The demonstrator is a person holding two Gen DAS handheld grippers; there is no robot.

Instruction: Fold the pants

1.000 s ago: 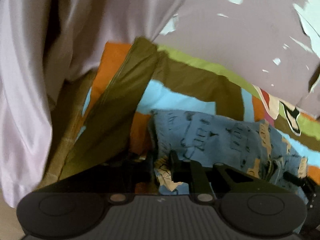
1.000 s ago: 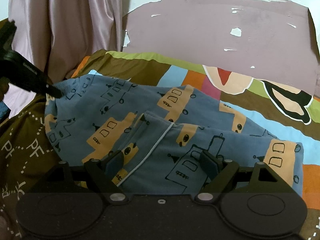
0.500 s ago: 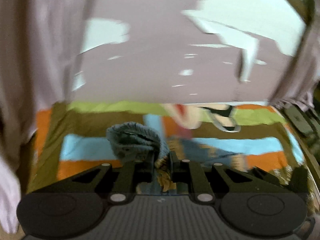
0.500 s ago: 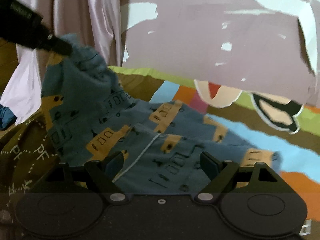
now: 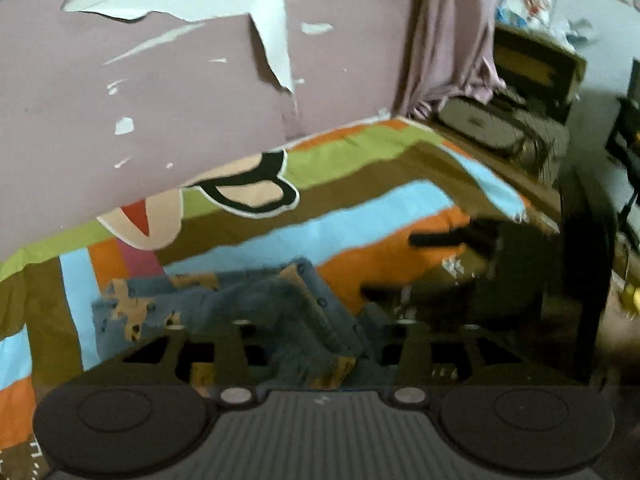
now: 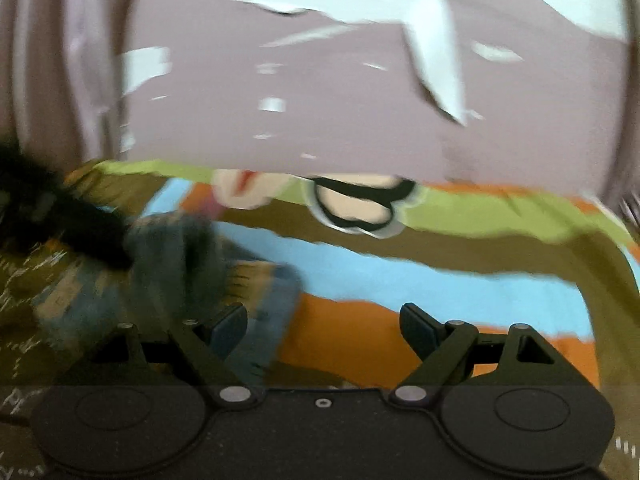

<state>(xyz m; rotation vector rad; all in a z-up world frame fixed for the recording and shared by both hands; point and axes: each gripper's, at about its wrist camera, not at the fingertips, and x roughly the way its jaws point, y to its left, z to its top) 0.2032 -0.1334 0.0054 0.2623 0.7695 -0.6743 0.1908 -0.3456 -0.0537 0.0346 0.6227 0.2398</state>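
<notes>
Our left gripper (image 5: 322,340) has just been opening its jaws; they stand apart with a fold of the blue printed pants (image 5: 224,308) between them, the pads no longer pressing it. Our right gripper (image 6: 324,322) holds its jaws wide over bare striped bedsheet (image 6: 440,276), gripping nothing. From there the pants lie bunched at nine o'clock on the sheet. At twelve o'clock rises the peeling mauve wall (image 6: 320,92).

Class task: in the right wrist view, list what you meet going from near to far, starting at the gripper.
Open black right gripper → blue patterned pants lying crumpled on the striped multicoloured bedsheet → mauve wall with peeling paint.
</notes>
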